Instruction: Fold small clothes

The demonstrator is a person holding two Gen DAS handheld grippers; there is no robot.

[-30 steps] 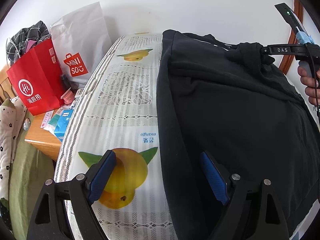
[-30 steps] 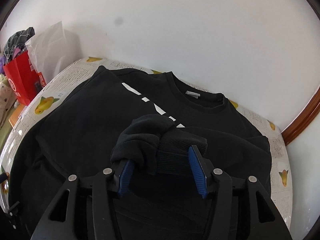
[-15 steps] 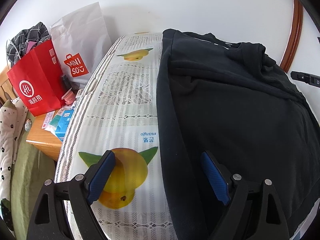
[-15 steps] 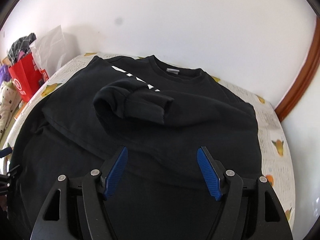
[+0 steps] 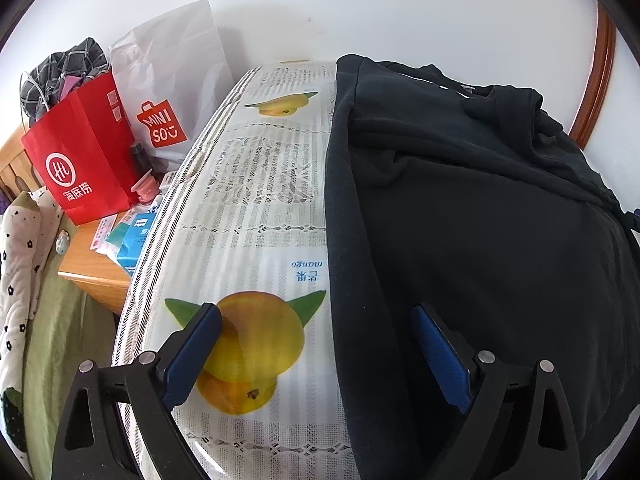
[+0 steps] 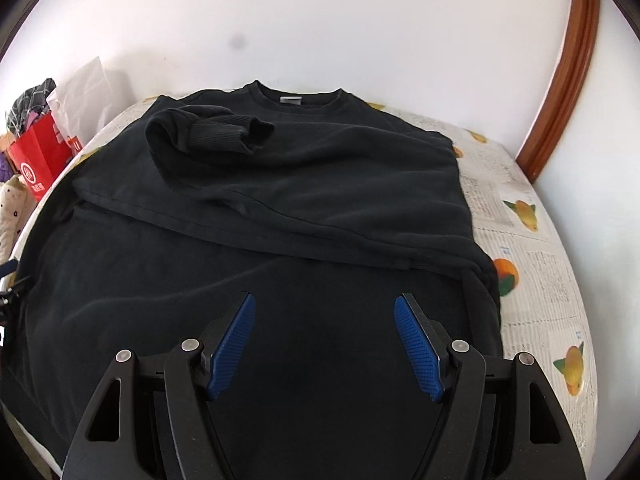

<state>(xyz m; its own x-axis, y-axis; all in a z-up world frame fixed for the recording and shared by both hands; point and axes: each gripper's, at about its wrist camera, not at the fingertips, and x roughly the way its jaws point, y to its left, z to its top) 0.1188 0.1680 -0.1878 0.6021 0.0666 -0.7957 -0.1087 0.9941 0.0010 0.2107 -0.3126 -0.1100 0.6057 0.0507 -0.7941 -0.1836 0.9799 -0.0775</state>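
Note:
A black sweatshirt (image 6: 304, 200) lies flat on a bed with a mango-print cover (image 6: 532, 264). One sleeve (image 6: 208, 136) is folded across the chest, its cuff near the collar. My right gripper (image 6: 324, 340) is open and empty above the lower body of the sweatshirt. In the left wrist view the sweatshirt (image 5: 480, 220) fills the right side. My left gripper (image 5: 316, 352) is open and empty over the sweatshirt's left edge, one finger over the bed cover (image 5: 260, 216), one over the cloth.
A red paper bag (image 5: 80, 152) and a white Miniso bag (image 5: 168, 88) stand on a wooden bedside table (image 5: 96, 268) left of the bed. A white wall is behind. A wooden frame (image 6: 568, 72) stands at the right.
My right gripper has let go of the sleeve cuff, opened and drawn back toward the hem. The sleeve now rests on the chest. My left gripper has hardly moved.

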